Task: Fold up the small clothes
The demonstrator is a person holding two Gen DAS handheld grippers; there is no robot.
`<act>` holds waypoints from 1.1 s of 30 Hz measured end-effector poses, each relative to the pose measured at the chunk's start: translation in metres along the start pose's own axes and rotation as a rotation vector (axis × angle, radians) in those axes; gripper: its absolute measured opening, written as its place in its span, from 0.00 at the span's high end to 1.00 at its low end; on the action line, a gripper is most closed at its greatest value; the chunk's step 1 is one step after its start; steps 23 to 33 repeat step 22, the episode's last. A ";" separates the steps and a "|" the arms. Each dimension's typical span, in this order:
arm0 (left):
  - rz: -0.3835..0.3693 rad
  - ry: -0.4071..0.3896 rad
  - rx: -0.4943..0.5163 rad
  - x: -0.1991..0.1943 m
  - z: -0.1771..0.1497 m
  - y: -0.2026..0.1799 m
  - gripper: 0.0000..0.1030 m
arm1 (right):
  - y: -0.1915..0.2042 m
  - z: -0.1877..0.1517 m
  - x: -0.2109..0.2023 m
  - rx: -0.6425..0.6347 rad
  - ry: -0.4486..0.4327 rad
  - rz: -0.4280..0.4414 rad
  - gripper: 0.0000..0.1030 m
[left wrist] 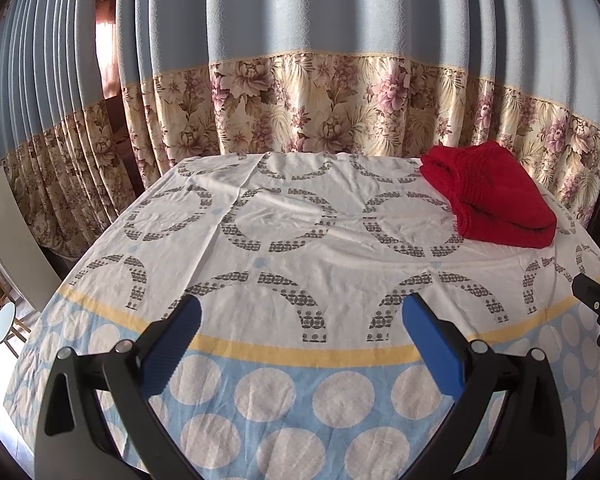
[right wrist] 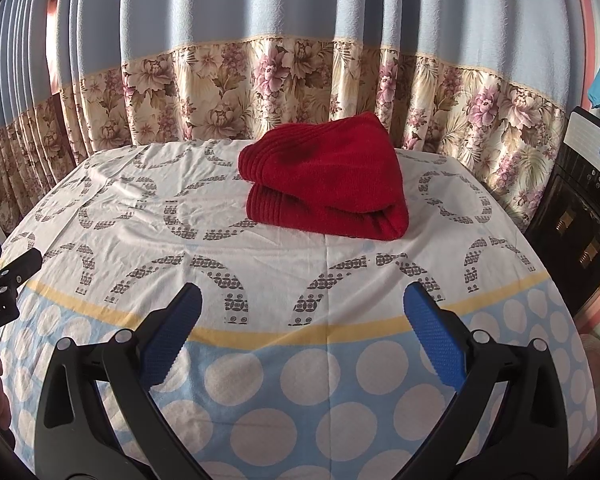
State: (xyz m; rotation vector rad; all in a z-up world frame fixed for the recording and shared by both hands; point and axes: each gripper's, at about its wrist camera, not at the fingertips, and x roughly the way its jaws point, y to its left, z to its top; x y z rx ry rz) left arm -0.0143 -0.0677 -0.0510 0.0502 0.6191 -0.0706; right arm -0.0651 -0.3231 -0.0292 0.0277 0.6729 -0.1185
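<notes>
A: Left gripper (left wrist: 300,316) — state?

B: Fingers spread wide, nothing between the blue ribbed pads (left wrist: 176,344). It hangs over the near edge of the table cover (left wrist: 300,248). Right gripper (right wrist: 302,312) the same: spread, holding nothing, over the cover's yellow band.

A: And the garment?

B: Red knit garment (right wrist: 324,184), folded into a thick bundle, lying on the cover toward the far side of the table, close to the curtain (right wrist: 300,80). From the right gripper it sits straight ahead, well apart from the fingertips. From the left gripper it sits ahead and off to the right (left wrist: 488,196), also well apart.

A: Anything cut off or unclear?

B: Each view catches only a sliver of the other gripper at the frame edge, so its fingers cannot be read from there. In the right wrist view, a dark appliance (right wrist: 580,220) beside the table is cut by the frame; its small lit panel is unreadable. What kind of garment the red bundle is, I cannot tell: only folded layers show.

A: Materials?

B: Garment: ribbed, soft knit, rounded fold facing the grippers. Cover: thin creased cloth, white with grey ring patterns, a yellow stripe, then a pale blue border with white dots. Curtain: heavy blue pleats with a floral beige band below. Gripper arms: matte black plastic with round rivets.
</notes>
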 end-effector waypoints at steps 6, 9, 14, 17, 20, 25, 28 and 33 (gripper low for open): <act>0.010 0.002 0.001 0.002 0.000 -0.002 0.02 | 0.000 -0.001 0.001 0.003 0.004 0.000 0.03; 0.022 -0.026 -0.001 -0.003 -0.002 -0.001 0.02 | 0.001 -0.003 0.002 0.001 0.005 0.000 0.03; 0.038 -0.037 0.013 -0.007 -0.001 -0.003 0.02 | 0.002 -0.004 0.002 0.001 0.004 0.002 0.03; 0.045 -0.008 0.012 -0.002 -0.001 -0.002 0.02 | 0.002 -0.004 0.002 0.002 0.004 0.004 0.03; 0.051 -0.013 0.020 -0.002 -0.002 -0.002 0.02 | 0.002 -0.003 0.002 0.001 0.005 0.006 0.03; 0.057 -0.016 0.028 -0.002 -0.004 -0.003 0.02 | 0.002 -0.004 0.003 0.003 0.006 0.004 0.03; 0.057 -0.016 0.028 -0.002 -0.004 -0.003 0.02 | 0.002 -0.004 0.003 0.003 0.006 0.004 0.03; 0.057 -0.016 0.028 -0.002 -0.004 -0.003 0.02 | 0.002 -0.004 0.003 0.003 0.006 0.004 0.03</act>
